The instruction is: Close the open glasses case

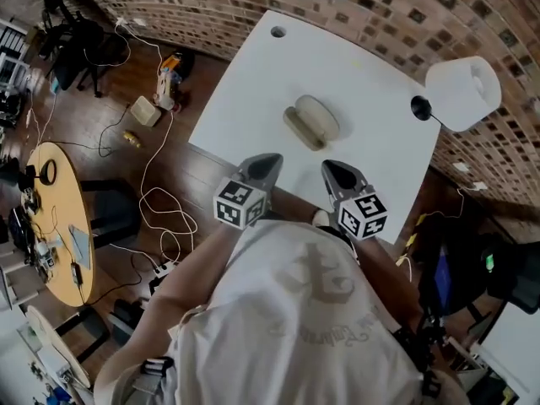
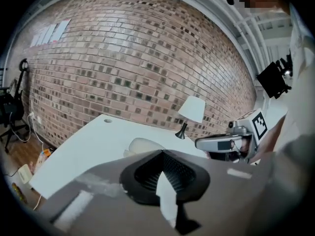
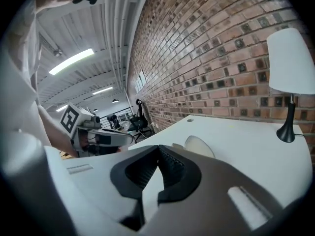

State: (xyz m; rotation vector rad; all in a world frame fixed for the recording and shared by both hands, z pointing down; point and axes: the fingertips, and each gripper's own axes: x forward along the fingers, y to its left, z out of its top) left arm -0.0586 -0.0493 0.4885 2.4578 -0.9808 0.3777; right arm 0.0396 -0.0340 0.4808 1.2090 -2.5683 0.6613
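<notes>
Two hand-held grippers hang over the near edge of a white table (image 1: 363, 83). Left gripper (image 1: 265, 164): jaws pressed together at the tips, nothing between them, as its own view shows (image 2: 162, 154). Right gripper (image 1: 334, 170): jaws likewise pressed together and empty (image 3: 158, 149). Each gripper also appears from the side in the other's view. Case (image 1: 310, 122): beige, lying open near the middle of the table, ahead of both grippers and apart from them; it shows just past the jaw tips in both gripper views (image 2: 143, 145) (image 3: 199, 145). Lamp (image 1: 462, 91): white shade on a black foot, at the table's right corner beside the brick wall (image 1: 380, 7).
</notes>
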